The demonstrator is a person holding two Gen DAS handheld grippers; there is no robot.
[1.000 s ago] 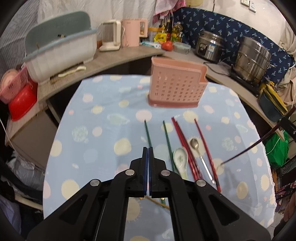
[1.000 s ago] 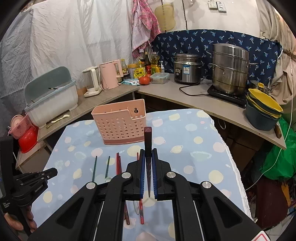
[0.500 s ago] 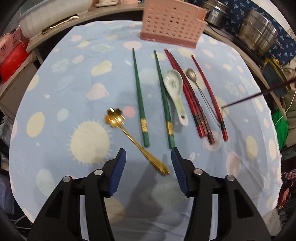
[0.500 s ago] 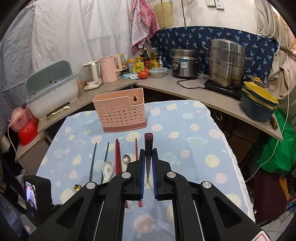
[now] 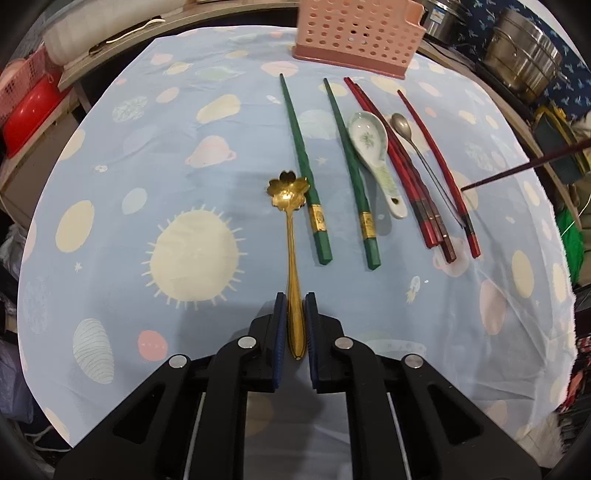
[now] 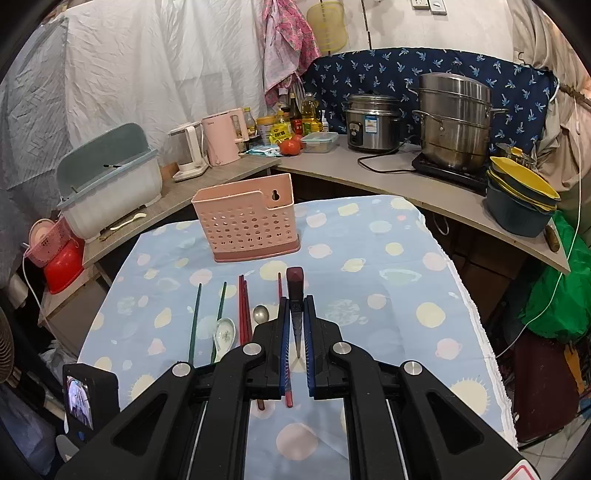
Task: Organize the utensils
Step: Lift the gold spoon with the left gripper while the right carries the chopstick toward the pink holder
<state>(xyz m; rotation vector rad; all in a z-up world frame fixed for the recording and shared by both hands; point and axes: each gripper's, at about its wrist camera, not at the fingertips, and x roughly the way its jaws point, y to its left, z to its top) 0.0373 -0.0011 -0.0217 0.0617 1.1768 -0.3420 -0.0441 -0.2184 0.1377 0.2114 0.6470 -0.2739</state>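
- Left gripper: jaws just closed onto the gold spoon's handle; handle end hidden between pads.
- Right gripper: jaws clamped on a dark red chopstick.
- Pink basket beyond the spoon, top cut off; bare cloth left of the spoon.

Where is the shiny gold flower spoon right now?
In the left wrist view the gold flower spoon lies on the blue tablecloth, just left of the nearest green chopstick. Its handle end sits between the pads of the left gripper, whose jaws have just been closing.
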